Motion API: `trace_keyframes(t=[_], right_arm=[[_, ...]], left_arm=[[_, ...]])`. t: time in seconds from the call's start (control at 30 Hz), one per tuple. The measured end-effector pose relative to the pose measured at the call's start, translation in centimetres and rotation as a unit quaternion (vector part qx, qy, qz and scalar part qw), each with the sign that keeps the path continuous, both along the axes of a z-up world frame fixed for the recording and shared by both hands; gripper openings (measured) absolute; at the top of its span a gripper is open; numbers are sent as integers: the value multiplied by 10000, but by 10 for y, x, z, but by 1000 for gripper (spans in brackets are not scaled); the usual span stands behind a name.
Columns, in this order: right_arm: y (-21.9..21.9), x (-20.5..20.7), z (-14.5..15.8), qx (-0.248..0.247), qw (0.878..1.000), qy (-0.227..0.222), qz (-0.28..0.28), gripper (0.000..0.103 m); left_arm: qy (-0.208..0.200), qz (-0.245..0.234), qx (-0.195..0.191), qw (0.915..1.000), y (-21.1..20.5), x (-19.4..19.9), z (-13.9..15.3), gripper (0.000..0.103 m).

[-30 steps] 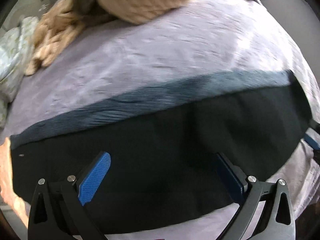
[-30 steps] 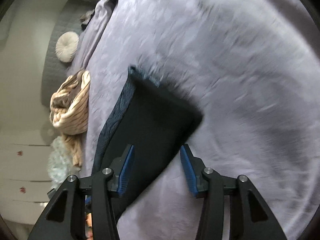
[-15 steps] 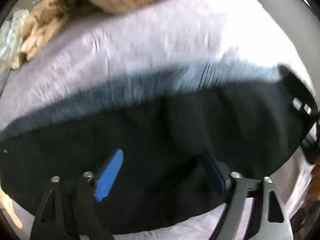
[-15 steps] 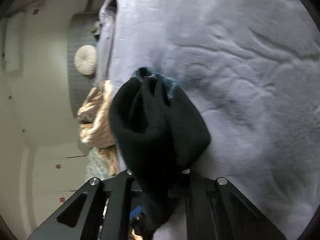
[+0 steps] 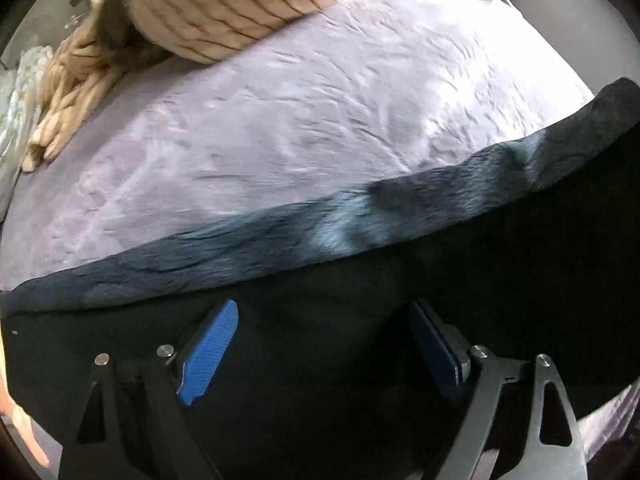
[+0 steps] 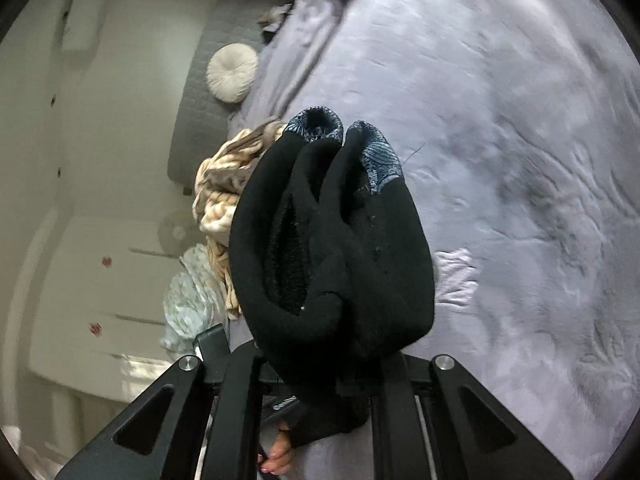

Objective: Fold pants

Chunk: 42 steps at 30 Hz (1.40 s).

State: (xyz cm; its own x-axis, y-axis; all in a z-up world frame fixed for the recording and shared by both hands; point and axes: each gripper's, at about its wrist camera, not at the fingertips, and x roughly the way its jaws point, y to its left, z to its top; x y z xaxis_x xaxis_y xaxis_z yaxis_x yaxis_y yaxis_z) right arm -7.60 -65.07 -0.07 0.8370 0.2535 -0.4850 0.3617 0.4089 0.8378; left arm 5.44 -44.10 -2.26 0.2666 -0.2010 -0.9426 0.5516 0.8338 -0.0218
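Note:
Black pants (image 5: 520, 260) with a blue-grey patterned band lie stretched across the lavender bed cover (image 5: 300, 120). My left gripper (image 5: 322, 312) points down over the black cloth; its jaws are opening, and its blue pads (image 5: 208, 352) stand wide apart with the pants beneath them, not pinched. In the right wrist view, my right gripper (image 6: 320, 344) is shut on one end of the pants (image 6: 332, 240). That end bunches up in thick folds above the bed and hides the fingertips.
A beige striped blanket (image 5: 224, 4) is heaped at the far side of the bed. A round cream cushion (image 6: 232, 72) leans on the grey padded headboard (image 6: 200, 112). Pale floral cloth (image 6: 188, 296) lies beside the blanket. A person's hand (image 6: 276, 456) shows below the right gripper.
My right gripper closed on the end of the pants and lifted it, so the flat cloth is bunched up. My left gripper shifted across the pants, its jaws narrowing, then widening a little.

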Motion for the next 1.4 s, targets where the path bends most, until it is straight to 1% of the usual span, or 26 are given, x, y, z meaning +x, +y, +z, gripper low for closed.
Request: trace_keyframes(t=[0.07,0.17,0.23,0.27,0.33,0.43,0.5,0.57,0.67,0.7,0.77,0.8,0.83,0.87,0.9,0.93,0.97,1.0,1.03,1.07,1.1,1.13,1.17,1.23,1.3,1.4], right_arm=[[13,6,24,-435,9988,111,206,13],[46,22,59,-1061,9924,196,595,13],[78,39,78,-1467,9846,244,915,13],[87,53,85,-1581,9818,275,1012,13],[128,74,94,-1926,9716,385,1322,14],[180,103,87,-2159,9609,571,1638,17],[219,126,69,-2189,9560,768,1795,19],[265,151,38,-2390,9447,1128,1940,24],[315,179,-7,-2803,9193,1814,2082,32],[332,189,-20,-3056,9041,2116,2108,33],[365,195,-25,-3833,8625,2504,2157,38],[375,196,-22,-4069,8486,2557,2213,40],[393,194,-10,-4433,8283,2487,2358,45],[396,190,-5,-4565,8214,2392,2442,54],[406,182,8,-4684,8151,2168,2630,58],[409,173,19,-4625,8187,1915,2814,60],[408,163,26,-4437,8299,1749,2895,60],[392,153,35,-3776,8660,1487,2922,60],[372,147,36,-3104,8985,1369,2788,60],[352,143,30,-2590,9202,1347,2608,60],[324,136,21,-1855,9453,1409,2283,60],[306,131,11,-1393,9568,1477,2081,60],[288,123,0,-894,9668,1552,1820,60],[262,108,-20,-186,9759,1592,1481,60],[261,95,-34,250,9771,1559,1430,60],[257,81,-44,683,9781,1536,1225,60]], left_arm=[[-104,71,-96,9999,26,7,10,88],[-138,297,-206,9993,74,17,21,88],[-184,430,-185,9987,103,27,22,88],[-229,533,-162,9982,125,31,23,88],[-265,662,-93,9974,153,33,22,88],[-262,908,108,9955,196,43,17,88],[-199,1098,217,9935,224,44,13,88],[-86,1410,256,9896,265,49,9,88],[1,1609,309,9865,301,55,2,88],[31,1626,336,9861,311,55,0,88],[84,1641,374,9857,330,58,-4,88],[94,1653,343,9856,337,59,-4,88],[112,1653,298,9857,341,61,-4,88],[125,1632,258,9862,344,61,-3,88],[127,1609,235,9866,346,60,-3,88],[127,1545,202,9877,346,61,-2,88],[125,1493,159,9886,345,61,0,88],[125,1398,41,9901,342,60,4,88],[142,1288,-87,9915,337,58,7,88],[172,1154,-217,9929,332,54,10,88],[207,1031,-321,9939,325,48,15,88],[256,907,-430,9946,318,44,16,88],[363,732,-585,9949,308,40,16,88],[659,433,-760,9940,287,32,11,88],[770,273,-747,9939,271,23,5,88],[818,199,-663,9942,257,14,-3,88]])
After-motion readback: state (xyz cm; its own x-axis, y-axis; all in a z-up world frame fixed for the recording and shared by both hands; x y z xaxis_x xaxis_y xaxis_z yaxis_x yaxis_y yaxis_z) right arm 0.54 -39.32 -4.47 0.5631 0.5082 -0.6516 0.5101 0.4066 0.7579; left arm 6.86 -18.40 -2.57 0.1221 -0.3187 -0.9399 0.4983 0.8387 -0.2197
